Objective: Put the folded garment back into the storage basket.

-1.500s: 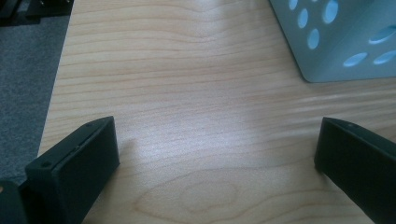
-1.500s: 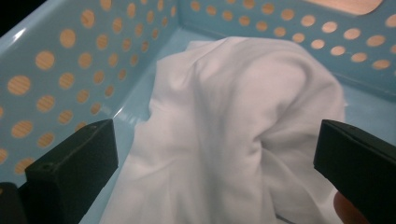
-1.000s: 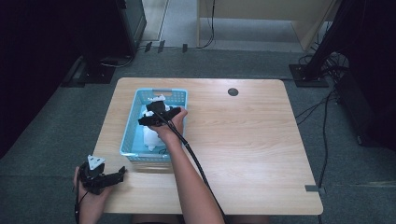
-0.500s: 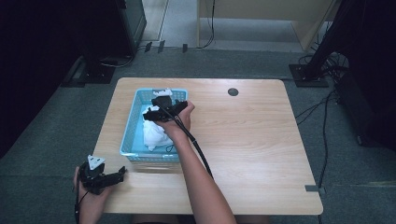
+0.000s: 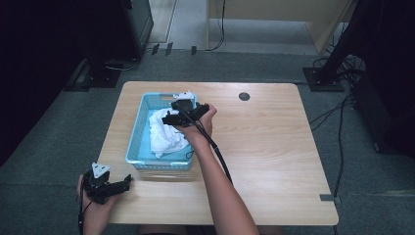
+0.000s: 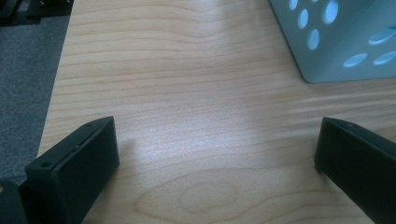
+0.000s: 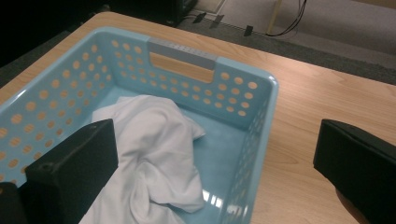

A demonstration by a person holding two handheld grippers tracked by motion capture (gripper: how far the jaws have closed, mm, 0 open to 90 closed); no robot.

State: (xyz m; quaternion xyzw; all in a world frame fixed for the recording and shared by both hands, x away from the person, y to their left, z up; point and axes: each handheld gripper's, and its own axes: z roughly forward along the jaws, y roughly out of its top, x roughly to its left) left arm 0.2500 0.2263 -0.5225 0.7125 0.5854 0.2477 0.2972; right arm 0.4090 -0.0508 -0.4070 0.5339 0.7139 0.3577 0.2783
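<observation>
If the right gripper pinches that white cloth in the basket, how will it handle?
Likely floppy: the white cloth lies crumpled in folds, so it should drape and trail. Probably light, so the basket may stay put. A pinch might catch just one layer.

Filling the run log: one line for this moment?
left gripper: open, table corner | right gripper: open, over basket | cloth: in basket
</observation>
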